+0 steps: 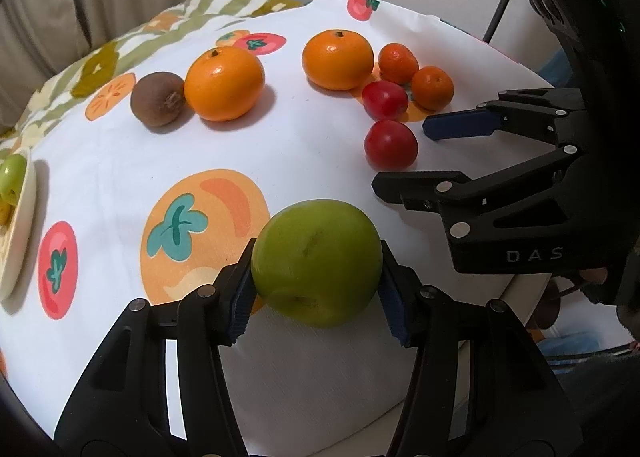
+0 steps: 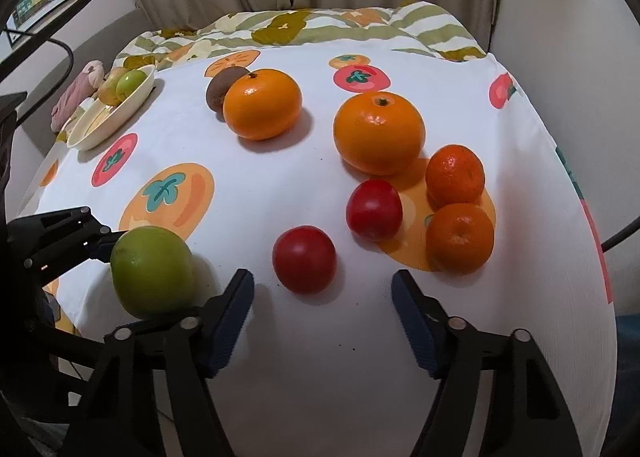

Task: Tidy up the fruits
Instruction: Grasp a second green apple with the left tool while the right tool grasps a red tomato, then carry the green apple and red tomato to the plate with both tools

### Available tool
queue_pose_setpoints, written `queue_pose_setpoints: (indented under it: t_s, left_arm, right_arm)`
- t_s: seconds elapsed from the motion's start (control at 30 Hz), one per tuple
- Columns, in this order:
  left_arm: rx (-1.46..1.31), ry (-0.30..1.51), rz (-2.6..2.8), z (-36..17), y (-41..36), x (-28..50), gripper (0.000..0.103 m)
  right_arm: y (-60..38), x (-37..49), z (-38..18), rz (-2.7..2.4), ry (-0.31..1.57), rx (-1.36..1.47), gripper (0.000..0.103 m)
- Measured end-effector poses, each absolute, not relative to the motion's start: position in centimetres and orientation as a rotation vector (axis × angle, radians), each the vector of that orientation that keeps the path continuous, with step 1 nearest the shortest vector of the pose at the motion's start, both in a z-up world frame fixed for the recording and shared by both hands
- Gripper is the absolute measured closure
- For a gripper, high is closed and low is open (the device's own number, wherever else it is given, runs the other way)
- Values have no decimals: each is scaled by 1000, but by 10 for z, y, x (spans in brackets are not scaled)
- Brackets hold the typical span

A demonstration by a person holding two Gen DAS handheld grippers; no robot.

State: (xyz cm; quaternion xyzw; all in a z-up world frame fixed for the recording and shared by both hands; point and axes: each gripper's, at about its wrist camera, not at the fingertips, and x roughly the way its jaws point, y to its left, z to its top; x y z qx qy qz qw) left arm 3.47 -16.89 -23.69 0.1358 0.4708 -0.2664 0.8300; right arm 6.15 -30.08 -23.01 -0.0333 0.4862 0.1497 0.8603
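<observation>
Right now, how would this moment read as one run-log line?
left gripper: pads on green apple | right gripper: open, empty, nearest red fruit just ahead | bowl: holds green fruit

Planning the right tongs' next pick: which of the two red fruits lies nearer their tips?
The lone red fruit, just ahead of the open right tongs. The other red fruit lies farther back, beside the small oranges.

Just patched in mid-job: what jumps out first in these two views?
The green apple sits squeezed between the left tool's blue pads at the near edge of the fruit-print tablecloth. The right tool stands open just short of a red fruit, with nothing between its pads. Behind them lie two big oranges, a kiwi and two small mandarins; a cream dish holding green fruit sits far left.
</observation>
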Motion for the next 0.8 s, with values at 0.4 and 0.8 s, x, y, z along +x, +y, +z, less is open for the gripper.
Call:
queue_pose_setpoints:
  t_s: [0.4, 0.8]
  left_arm:
    - [293, 1002, -535, -238, -162, 36, 45]
    - [233, 1007, -456, -230, -135, 42, 45]
  right_arm:
    - [-286, 65, -230, 325, 1017, -158, 61]
    - [-276, 68, -222, 357, 993, -163, 74]
